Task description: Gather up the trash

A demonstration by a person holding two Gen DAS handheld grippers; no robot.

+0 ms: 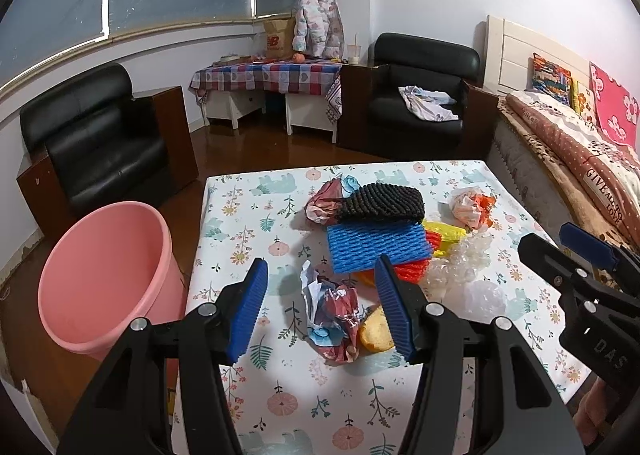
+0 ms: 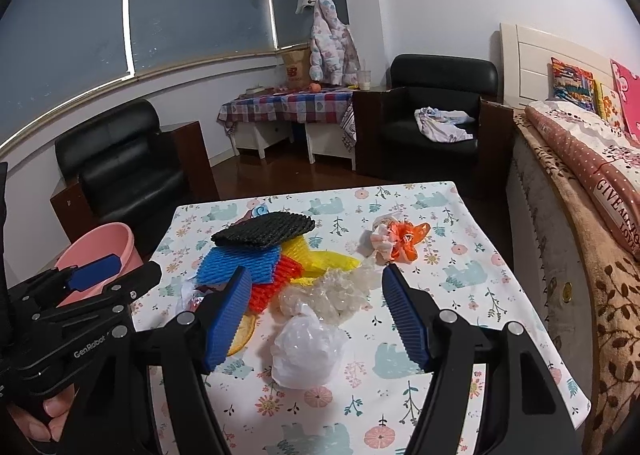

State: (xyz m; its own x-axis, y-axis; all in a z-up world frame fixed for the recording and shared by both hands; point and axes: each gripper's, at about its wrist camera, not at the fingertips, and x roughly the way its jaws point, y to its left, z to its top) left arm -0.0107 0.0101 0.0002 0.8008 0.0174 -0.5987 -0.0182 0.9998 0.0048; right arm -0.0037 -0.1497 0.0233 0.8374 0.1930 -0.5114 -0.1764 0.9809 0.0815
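Blue ribbed pads fill the bottom of both views, and both grippers stand wide apart, holding nothing. Left gripper (image 1: pixel 324 311) first: between its spread fingers, low centre of the left wrist view, lies a crumpled red-and-blue wrapper (image 1: pixel 334 315) on the floral tablecloth (image 1: pixel 280 403), with a yellow-orange peel (image 1: pixel 375 331) tucked against the inner face of the right-hand finger. Just beyond the tips sits the blue foam net (image 1: pixel 378 247), a black foam net (image 1: pixel 382 203) stacked behind it, red and yellow nets peeking out to its right. Over at centre left, off the table edge, the pink bin (image 1: pixel 108 275) stands open on the floor.

Now the right gripper (image 2: pixel 316 315): a scrunched white plastic bag (image 2: pixel 306 351) rests right in its gap, lower centre, with a clear crinkled wrapper (image 2: pixel 332 291) just past it. Further up, right of centre, an orange-and-white wad (image 2: pixel 400 239) lies apart from the pile.
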